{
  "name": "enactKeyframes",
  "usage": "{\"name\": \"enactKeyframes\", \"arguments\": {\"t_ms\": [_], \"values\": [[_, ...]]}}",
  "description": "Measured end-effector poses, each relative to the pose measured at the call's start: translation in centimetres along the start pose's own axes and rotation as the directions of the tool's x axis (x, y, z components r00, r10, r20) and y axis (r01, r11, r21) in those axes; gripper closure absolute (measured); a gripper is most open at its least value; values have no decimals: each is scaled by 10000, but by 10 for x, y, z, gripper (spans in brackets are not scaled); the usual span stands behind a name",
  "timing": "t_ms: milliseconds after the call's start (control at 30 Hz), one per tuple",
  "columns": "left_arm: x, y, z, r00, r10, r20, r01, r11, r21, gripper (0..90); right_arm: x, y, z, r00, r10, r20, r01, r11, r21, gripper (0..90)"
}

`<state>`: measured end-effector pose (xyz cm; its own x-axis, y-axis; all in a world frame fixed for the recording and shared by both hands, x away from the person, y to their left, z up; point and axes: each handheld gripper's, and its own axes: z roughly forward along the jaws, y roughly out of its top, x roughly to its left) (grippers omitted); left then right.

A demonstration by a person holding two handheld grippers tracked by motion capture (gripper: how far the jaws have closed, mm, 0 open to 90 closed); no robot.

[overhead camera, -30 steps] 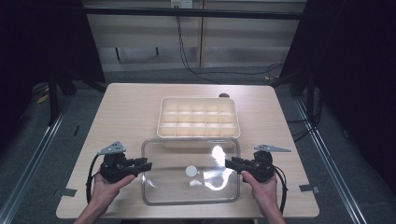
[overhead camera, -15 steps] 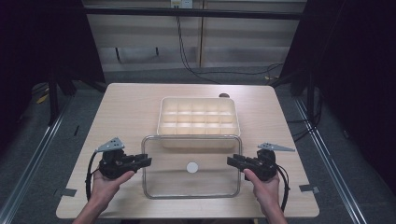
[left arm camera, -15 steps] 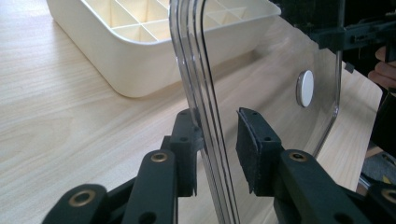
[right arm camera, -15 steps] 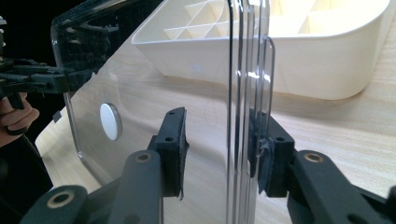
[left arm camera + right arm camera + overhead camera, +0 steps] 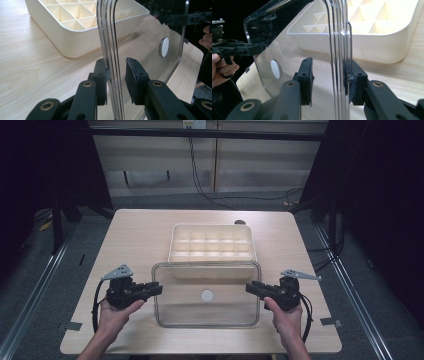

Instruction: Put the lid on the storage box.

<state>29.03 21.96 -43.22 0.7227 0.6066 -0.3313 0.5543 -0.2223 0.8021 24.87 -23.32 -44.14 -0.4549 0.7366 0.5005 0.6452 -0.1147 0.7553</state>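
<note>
A clear plastic lid [image 5: 220, 312] with a white round knob [image 5: 206, 295] stands tilted up between my two grippers, its top edge in front of the cream compartment box [image 5: 212, 242]. My left gripper [image 5: 160, 289] has just closed its jaws on the lid's left edge [image 5: 112, 37], and both pads sit against the rim. My right gripper [image 5: 248, 287] has the right edge [image 5: 337, 37] between its jaws, which have just been closing. One pad [image 5: 355, 80] touches the rim; the other [image 5: 307, 75] stands a little off it.
The box [image 5: 75, 32] has several empty compartments and sits mid-table just beyond the lid. The wooden table [image 5: 140, 235] has bare surface left and right of the box. Dark cables lie on the floor behind the table.
The lid has tipped up from lying nearly flat, and its far edge now overlaps the box's front. The glare on it is gone. Both hands stay about where they were.
</note>
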Motion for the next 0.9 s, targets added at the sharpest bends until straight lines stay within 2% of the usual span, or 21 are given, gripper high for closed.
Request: {"name": "enactKeyframes", "arguments": {"t_ms": [300, 433, 900], "values": [[-3, 13, -1, 9999, 100, 106, -98, 9998, -160, 719, -1, 9, -4, 10000, 3, 47, -2, 9998, -187, 615], [-4, 18, 1, 9996, 295, 11, -295, 9995, -53, 720, -2, 13, -4, 9998, 8, 206, -3, 9997, -241, 602], [-2, 32, 2, 9998, 175, -62, -177, 9996, -232, 718, -3, 25, -2, 9996, 66, 259, -58, 9995, -307, 599]]}}
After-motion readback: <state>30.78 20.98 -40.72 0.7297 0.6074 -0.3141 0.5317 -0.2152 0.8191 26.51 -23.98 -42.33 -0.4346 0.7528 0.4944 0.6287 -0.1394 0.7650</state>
